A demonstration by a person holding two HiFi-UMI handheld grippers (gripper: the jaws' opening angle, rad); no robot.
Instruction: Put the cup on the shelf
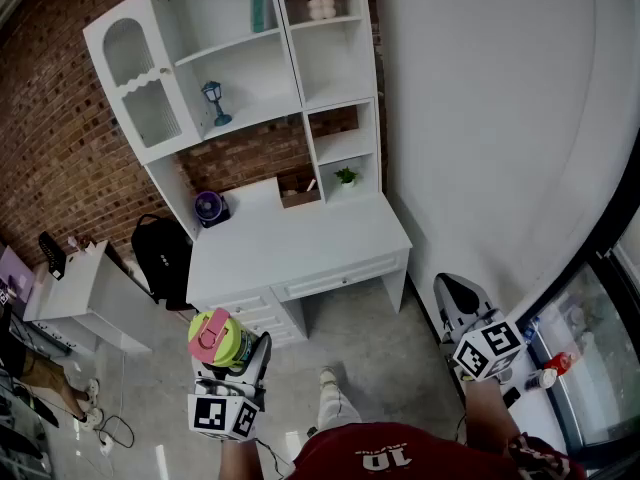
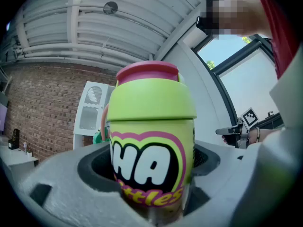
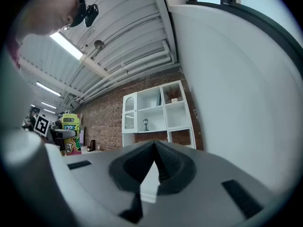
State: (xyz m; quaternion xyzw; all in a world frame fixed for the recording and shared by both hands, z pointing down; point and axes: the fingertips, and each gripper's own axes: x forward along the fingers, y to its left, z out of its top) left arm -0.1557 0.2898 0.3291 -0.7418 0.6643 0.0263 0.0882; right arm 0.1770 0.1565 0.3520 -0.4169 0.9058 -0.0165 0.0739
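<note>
A lime-green cup [image 1: 218, 338] with a pink lid and cartoon print stands upright between the jaws of my left gripper [image 1: 236, 360], which is shut on its lower body. In the left gripper view the cup [image 2: 150, 141] fills the middle, with the left gripper [image 2: 151, 193] clamped round its base. My right gripper [image 1: 456, 290] is held out to the right, shut with nothing in it; its jaws [image 3: 154, 150] meet at a point. The white shelf unit [image 1: 250, 58] stands ahead on a desk, some way from both grippers. From the right gripper view I see the cup [image 3: 71, 134] far left.
The white desk [image 1: 300, 238] carries a purple fan [image 1: 210, 208] and a small plant [image 1: 346, 176]. A lantern figure [image 1: 213, 101] stands on one shelf. A black backpack [image 1: 160, 253] and a white side table [image 1: 80, 293] are at left. A plain white wall [image 1: 500, 118] runs along the right.
</note>
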